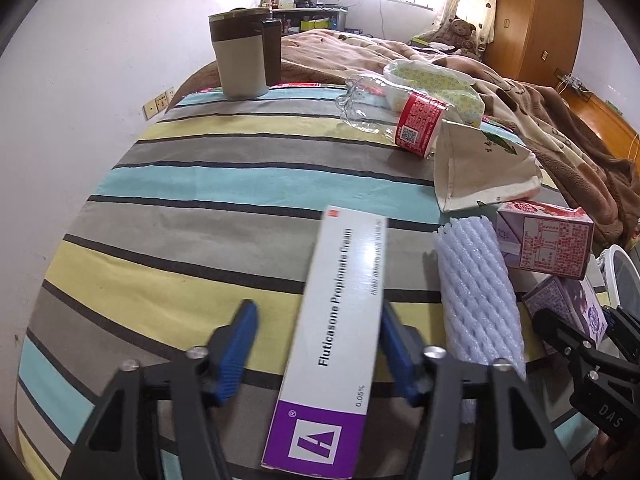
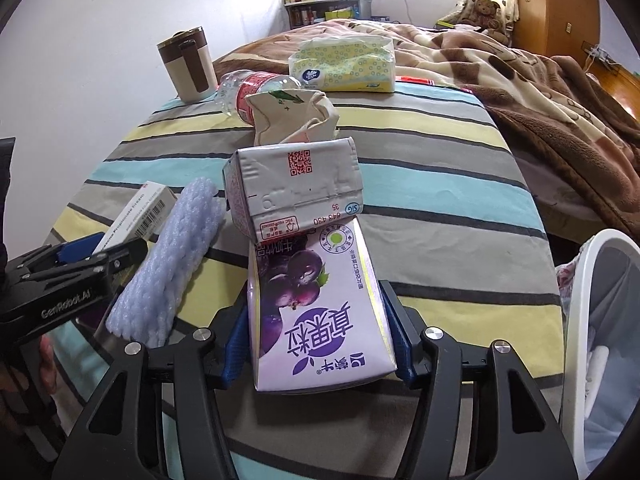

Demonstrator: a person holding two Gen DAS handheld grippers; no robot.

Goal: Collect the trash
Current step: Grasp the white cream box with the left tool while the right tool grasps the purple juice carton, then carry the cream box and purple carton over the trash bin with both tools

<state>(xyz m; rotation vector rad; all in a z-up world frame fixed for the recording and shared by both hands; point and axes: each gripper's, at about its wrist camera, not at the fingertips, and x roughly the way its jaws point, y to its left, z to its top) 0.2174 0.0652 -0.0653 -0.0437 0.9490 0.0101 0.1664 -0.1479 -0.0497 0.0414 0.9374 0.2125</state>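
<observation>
Your left gripper [image 1: 318, 354] straddles the white-and-purple cream box [image 1: 336, 344], only 1 pad touching it, jaws apart. Your right gripper [image 2: 316, 344] is clamped on the purple carton [image 2: 320, 312], which lies just right of the foam net [image 2: 168, 272]. Only the right view shows the white bin [image 2: 580, 320], right of the carton.

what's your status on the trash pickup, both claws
Left claw astride cream box, one pad touching. Right claw clamped on purple carton. Foam sleeve between them; white bin at right.
</observation>
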